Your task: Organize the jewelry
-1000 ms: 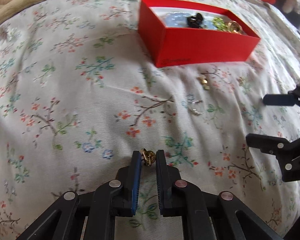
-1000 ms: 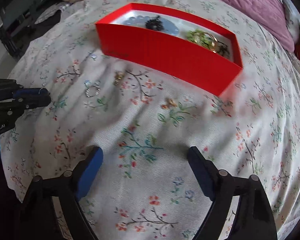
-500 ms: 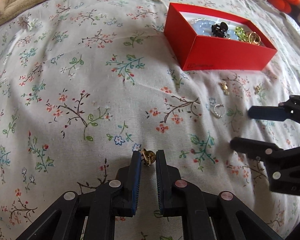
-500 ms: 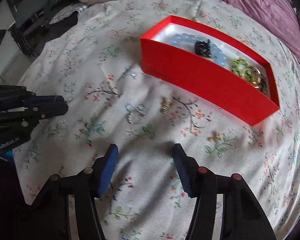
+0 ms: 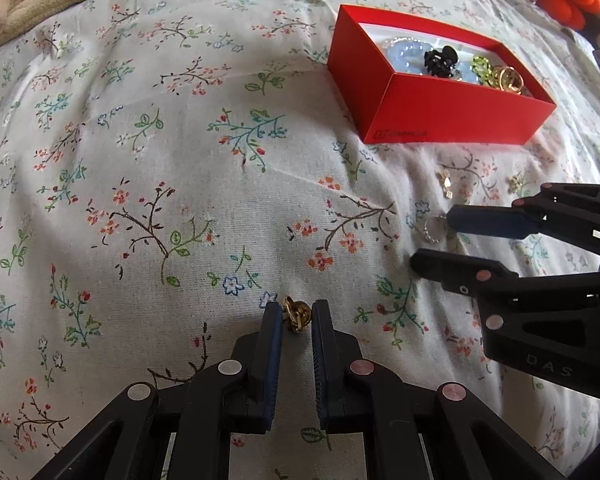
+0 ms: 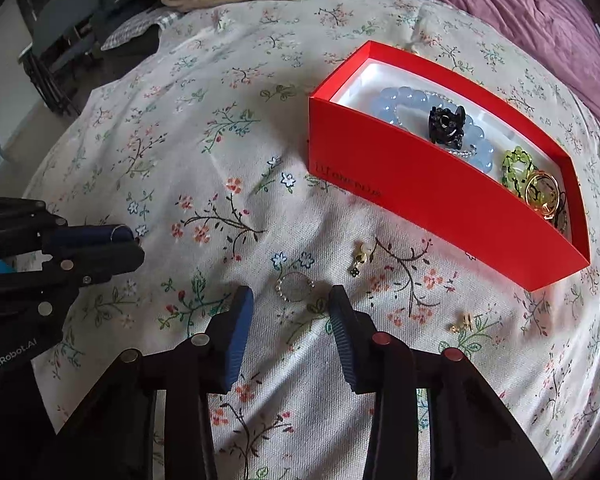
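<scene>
The left gripper was clamped on a small gold piece, pinched at the fingertips so it could be carried clear of the sheet, well short of the red box. The right gripper stood apart, straddling the beaded ring that lay just in front of the box, likely lined up to close on it. Two gold earrings lay nearer the box's front wall, still loose. Inside the box sat a blue bracelet, a black clip and green beads.
</scene>
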Demonstrator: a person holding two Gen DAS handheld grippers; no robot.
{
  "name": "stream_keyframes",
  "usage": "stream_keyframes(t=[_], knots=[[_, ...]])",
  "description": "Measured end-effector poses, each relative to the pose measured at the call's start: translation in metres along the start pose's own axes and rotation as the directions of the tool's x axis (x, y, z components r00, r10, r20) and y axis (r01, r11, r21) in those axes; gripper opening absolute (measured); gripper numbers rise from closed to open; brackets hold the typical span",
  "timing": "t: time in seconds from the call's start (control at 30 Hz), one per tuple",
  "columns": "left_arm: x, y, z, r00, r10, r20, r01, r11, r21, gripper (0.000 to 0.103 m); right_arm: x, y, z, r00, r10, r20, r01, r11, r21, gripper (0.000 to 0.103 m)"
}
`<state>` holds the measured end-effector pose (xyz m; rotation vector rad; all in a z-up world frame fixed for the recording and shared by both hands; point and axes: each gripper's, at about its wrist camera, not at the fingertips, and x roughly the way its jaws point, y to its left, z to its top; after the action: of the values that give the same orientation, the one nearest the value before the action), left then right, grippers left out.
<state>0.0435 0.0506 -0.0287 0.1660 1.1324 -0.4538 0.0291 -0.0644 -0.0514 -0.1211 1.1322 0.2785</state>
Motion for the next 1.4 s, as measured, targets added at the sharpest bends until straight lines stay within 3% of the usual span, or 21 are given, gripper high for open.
stream_keyframes(t=[0.13,0.27,0.67,1.1,1.4], knots=[[0.001,0.000,0.000,1.000,0.005,0.000,-0.005,1.000,-0.002,0.009,0.002,0.003,0.002,1.000,-0.008,0.002,0.008,1.000,-0.015,0.035],[0.001,0.000,0.000,1.000,0.009,0.000,-0.009,1.000,-0.007,0.009,0.004,0.005,0.006,1.000,-0.008,0.000,0.008,1.000,-0.026,0.020],[-0.011,-0.007,0.013,0.999,-0.011,0.041,0.012,1.000,-0.016,0.009,-0.021,-0.020,0.004,1.000,0.023,0.002,-0.024,0.997,0.069,0.020],[-0.024,-0.040,0.065,0.987,-0.089,0.134,0.094,0.995,-0.037,0.009,-0.076,-0.080,0.016,0.995,-0.022,0.092,0.001,0.975,0.224,0.020],[-0.008,-0.061,0.100,0.978,-0.116,0.175,0.126,0.991,-0.048,0.009,-0.089,-0.129,0.022,0.989,-0.046,0.143,-0.005,0.942,0.335,0.020]])
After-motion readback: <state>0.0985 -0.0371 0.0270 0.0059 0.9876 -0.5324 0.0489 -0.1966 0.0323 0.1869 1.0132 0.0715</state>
